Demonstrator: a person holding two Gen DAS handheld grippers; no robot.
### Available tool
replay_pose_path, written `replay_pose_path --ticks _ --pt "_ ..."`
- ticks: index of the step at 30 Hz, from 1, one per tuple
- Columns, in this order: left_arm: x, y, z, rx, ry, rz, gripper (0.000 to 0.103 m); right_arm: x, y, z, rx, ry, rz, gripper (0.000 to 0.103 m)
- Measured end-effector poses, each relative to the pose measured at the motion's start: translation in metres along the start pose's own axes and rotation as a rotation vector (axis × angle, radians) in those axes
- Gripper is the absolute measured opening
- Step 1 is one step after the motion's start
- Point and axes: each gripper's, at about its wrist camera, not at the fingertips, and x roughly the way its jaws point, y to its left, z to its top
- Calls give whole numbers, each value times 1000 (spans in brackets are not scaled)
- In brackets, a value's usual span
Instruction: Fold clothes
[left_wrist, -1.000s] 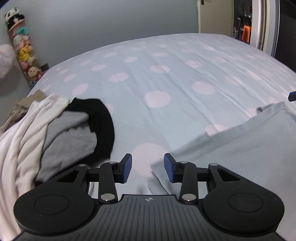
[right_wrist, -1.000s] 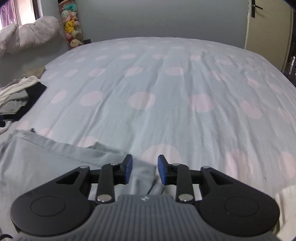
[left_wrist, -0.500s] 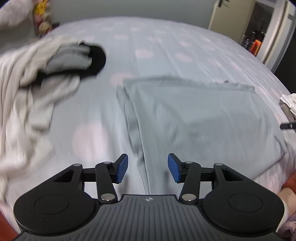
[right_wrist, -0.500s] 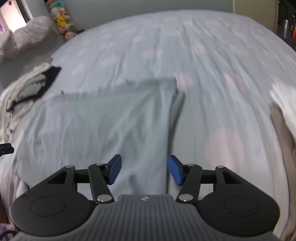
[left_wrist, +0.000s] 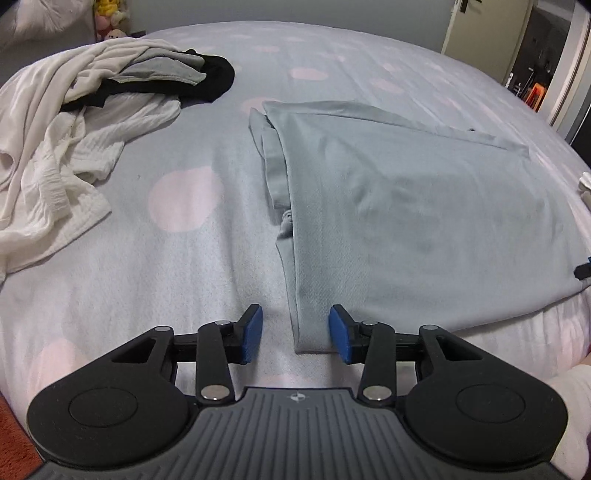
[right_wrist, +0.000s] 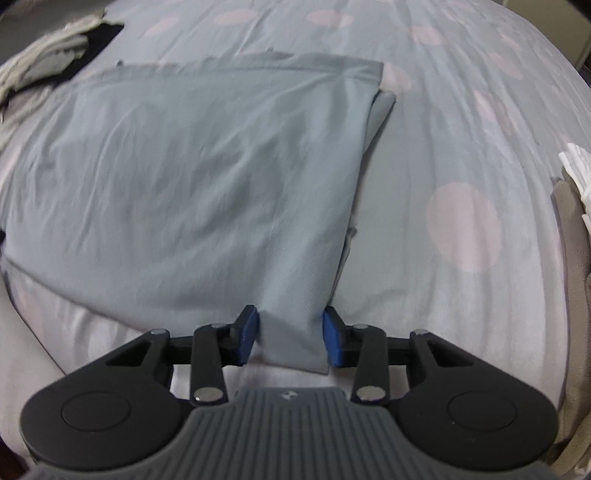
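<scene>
A pale grey-blue garment (left_wrist: 406, 206) lies flat on the spotted bed sheet (left_wrist: 184, 258), doubled over with a lower layer showing along its sides. My left gripper (left_wrist: 296, 334) points down at the garment's near left corner. Its jaws are closing, and the corner lies between them against the right pad (left_wrist: 340, 334). At the near right corner of the garment (right_wrist: 192, 166), my right gripper (right_wrist: 289, 338) is closing too. The cloth there fills the gap between the blue pads and still lies flat, not pinched. The right gripper's tip (left_wrist: 583, 269) shows at the left view's right edge.
A heap of white, grey and black clothes (left_wrist: 74, 122) lies on the bed's far left, also seen as the heap (right_wrist: 48, 48) in the right view. White and beige items (right_wrist: 576, 206) sit at the right edge. Plush toys (left_wrist: 107, 22) and a door (left_wrist: 480, 29) are beyond.
Both grippers have drawn back from the garment's far edge to its near corners and tipped downward. Their jaws widened midway and have narrowed again. The garment now lies spread flat.
</scene>
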Motion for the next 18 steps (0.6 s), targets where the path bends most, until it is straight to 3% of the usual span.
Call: replay_pose_path --ticks 9,11,16,18 --pt "-5 -1 -5 31 39 44 39 -6 -3 -14 -20 44 -70 39" --pt "-8 -2 -6 35 45 57 39 -8 0 -18 -44 43 -112 33" --pt "-22 8 -6 -28 26 61 38 -27 -2 -23 -29 -90 -133 32" --pt "-31 17 -4 -87 -33 22 38 -40 -12 -24 30 -183 -83 39"
